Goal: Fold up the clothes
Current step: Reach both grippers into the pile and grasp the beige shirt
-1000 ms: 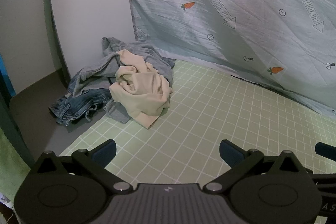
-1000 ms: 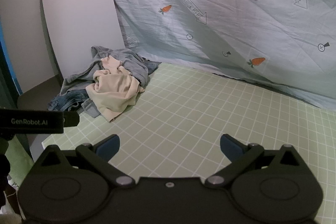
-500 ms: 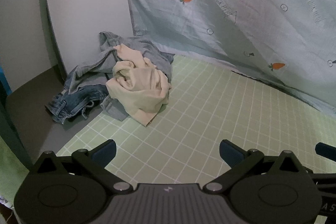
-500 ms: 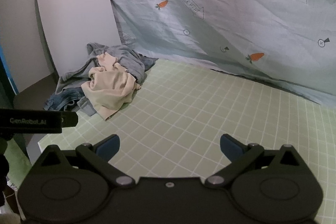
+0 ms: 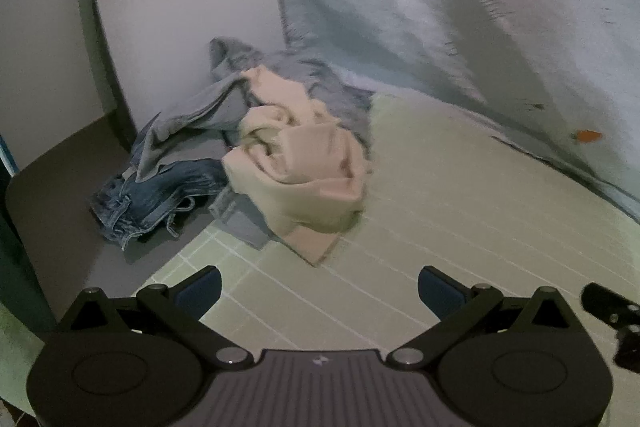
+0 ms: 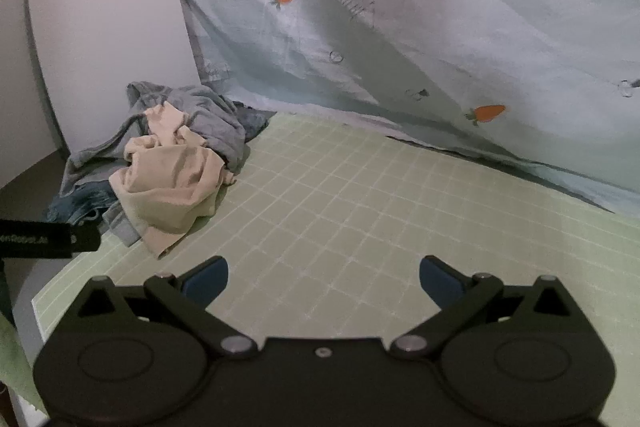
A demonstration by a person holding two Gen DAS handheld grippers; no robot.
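A heap of clothes lies at the far left of the green checked mat (image 5: pixel 460 211): a cream garment (image 5: pixel 304 171) on top, a grey garment (image 5: pixel 280 83) behind it, blue jeans (image 5: pixel 156 199) to its left on the grey surface. The same heap shows in the right wrist view, with the cream garment (image 6: pixel 172 179) on top. My left gripper (image 5: pixel 318 289) is open and empty, a short way in front of the heap. My right gripper (image 6: pixel 322 279) is open and empty over the mat (image 6: pixel 380 207), right of the heap. The left gripper's body (image 6: pixel 44 239) shows at the left edge.
A white board (image 6: pixel 104 39) leans against the wall behind the heap. A pale blue sheet with carrot prints (image 6: pixel 400 27) hangs along the back of the mat. A grey surface (image 5: pixel 52 195) lies left of the mat.
Both grippers have moved forward and left towards the heap, which now looks larger in both views. The left view is motion-blurred. Both grippers stayed open.
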